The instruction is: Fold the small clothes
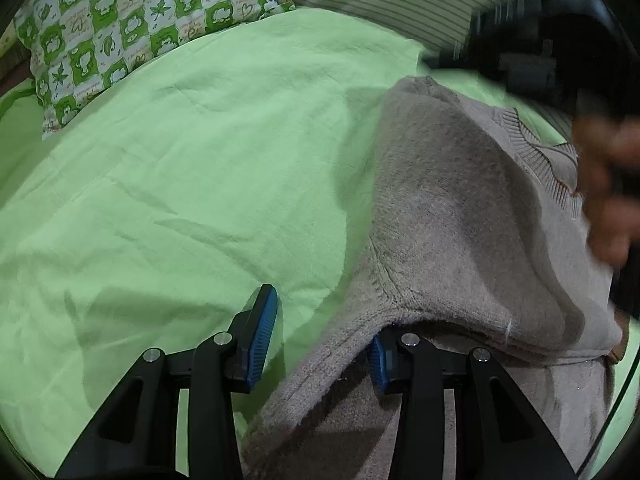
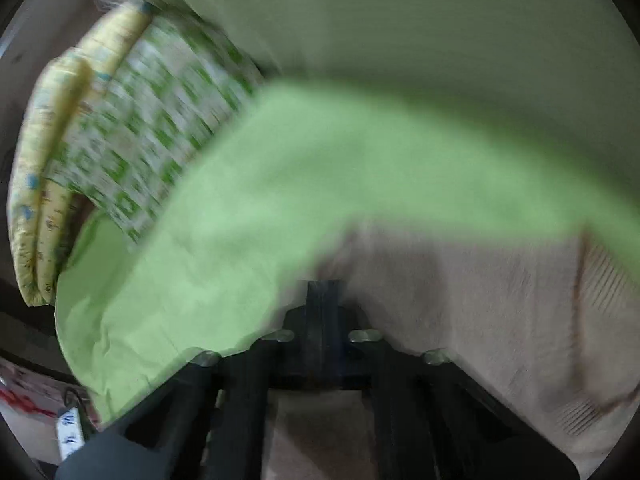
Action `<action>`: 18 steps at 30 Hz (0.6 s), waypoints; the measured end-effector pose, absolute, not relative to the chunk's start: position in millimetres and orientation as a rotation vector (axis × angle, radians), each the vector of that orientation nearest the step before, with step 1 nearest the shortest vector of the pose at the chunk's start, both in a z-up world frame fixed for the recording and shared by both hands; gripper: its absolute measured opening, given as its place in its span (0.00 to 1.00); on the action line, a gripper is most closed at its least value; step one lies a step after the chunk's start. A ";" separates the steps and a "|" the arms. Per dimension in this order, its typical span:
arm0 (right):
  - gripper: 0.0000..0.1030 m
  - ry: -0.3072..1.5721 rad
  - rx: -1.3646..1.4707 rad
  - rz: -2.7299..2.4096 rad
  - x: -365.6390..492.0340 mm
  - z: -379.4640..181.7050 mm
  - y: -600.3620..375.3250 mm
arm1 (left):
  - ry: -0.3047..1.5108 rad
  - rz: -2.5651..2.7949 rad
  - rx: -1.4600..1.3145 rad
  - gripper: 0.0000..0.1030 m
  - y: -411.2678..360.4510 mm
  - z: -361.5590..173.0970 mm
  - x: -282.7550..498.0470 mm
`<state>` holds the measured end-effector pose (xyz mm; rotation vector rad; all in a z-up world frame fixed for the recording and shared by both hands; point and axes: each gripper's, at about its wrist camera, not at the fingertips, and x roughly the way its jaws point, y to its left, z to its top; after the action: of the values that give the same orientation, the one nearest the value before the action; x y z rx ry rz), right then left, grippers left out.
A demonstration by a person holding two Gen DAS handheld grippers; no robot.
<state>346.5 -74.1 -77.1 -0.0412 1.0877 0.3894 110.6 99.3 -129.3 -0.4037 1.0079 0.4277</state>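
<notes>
We see a bed under a wrinkled green sheet [image 1: 192,184], a taupe sweater [image 1: 460,208] and green-checked pillow [image 1: 116,28] lying on it.

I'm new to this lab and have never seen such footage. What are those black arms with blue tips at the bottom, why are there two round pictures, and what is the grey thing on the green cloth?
No robot here: a person holds a two-finger gripper in each hand, and each gripper carries a wide-angle camera looking forward along its fingers. That gives the two round pictures.

In the left camera's picture, the left gripper has blue pads and its jaws stand apart, with an edge of the grey knitted sweater draped between them and over one pad. The sweater lies on a light green bedsheet, with a green patterned pillow behind.

The right camera's picture is blurred by motion. The right gripper looks closed, seemingly on the sweater, though the blur makes this uncertain. The task is folding small clothes.
</notes>
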 end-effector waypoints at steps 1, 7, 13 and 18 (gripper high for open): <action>0.00 1.052 -0.037 0.366 350.0 -68.9 -74.8 | 1.008 0.427 -0.402 0.41 99.3 -129.9 110.9; 0.01 1.187 0.063 0.392 357.4 -85.6 -81.4 | 1.014 0.418 -0.416 0.41 100.9 -128.0 113.3; 0.02 1.266 0.059 0.426 347.5 -106.4 -75.0 | 1.010 0.423 -0.405 0.42 99.3 -128.1 111.5; 0.02 1.323 0.070 0.396 347.5 -126.9 -77.5 | 1.012 0.412 -0.418 0.42 101.9 -127.5 110.7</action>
<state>347.5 -77.5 -126.9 0.0695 1.3229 0.3956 110.7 101.9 -127.5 -0.4181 1.0117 0.4116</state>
